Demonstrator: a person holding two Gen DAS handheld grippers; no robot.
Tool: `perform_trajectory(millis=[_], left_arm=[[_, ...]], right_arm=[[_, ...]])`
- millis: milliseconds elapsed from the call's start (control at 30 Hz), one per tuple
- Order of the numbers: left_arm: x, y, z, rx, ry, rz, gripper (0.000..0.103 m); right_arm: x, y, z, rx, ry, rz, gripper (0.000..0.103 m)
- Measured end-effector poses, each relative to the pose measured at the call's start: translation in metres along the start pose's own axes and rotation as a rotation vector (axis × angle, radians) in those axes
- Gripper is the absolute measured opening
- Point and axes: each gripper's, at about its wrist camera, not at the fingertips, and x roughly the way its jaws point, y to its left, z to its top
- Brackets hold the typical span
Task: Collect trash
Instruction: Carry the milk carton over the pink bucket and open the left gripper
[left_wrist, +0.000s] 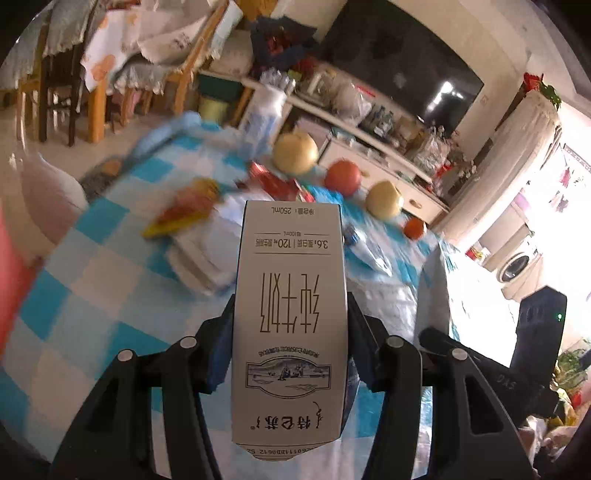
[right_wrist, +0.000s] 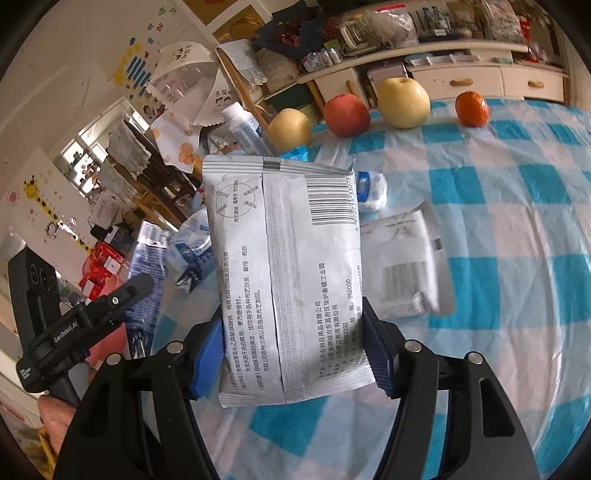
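Both hands loaded. Left gripper (left_wrist: 291, 332) clamped on a grey milk carton (left_wrist: 290, 295), pads pressing its two narrow sides about mid-length; the carton's long axis runs straight out along the fingers, print reading upside down in the left wrist view, the far end lifted clear over the checked tablecloth (left_wrist: 110, 277). Right gripper (right_wrist: 293, 332) clamped on a silver-white sachet (right_wrist: 284, 266), held near its lower seam, long axis likewise running away from the jaws, the pack standing off the cloth. Left on the table: a second white packet (right_wrist: 402, 266) lying flat just beside and right of the held sachet, nearer the right hand; a small blue-and-white wrapper (right_wrist: 371, 190) behind it. Along the far edge, two yellow apples, a red one (right_wrist: 347, 114) and an orange (right_wrist: 472, 109) — fruit, judged not trash. No bin visible in either view. Judgement: both pieces need dropping off before the flat packet can be taken; its long side lies roughly in line with the right jaws.
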Motion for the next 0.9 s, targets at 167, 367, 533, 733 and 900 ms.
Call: perform_trajectory(millis=[167,367,533,733,900], left_arm=[[-0.03,0.035,0.016,-0.042,-0.081,0.051,0.055],[-0.078,0.099,0.035,-0.117,-0.198,0.21,0.056],[-0.115,0.158,0.044,-0.193,-0.268,0.342,0.056],[-0.139,0.238,0.041,-0.339,-0.293,0.468,0.056],[-0.146,0.284,0.034,-0.446,-0.29,0.491,0.056]], right_arm=[[0.005,0.033,-0.003,0.014,0.009,0.036,0.067],[0.032,0.12,-0.003,-0.061,0.061,0.153,0.067],[0.062,0.213,0.0,-0.175,0.114,0.249,0.067],[0.105,0.312,-0.001,-0.287,0.174,0.333,0.067],[0.146,0.371,-0.009,-0.349,0.212,0.352,0.068]])
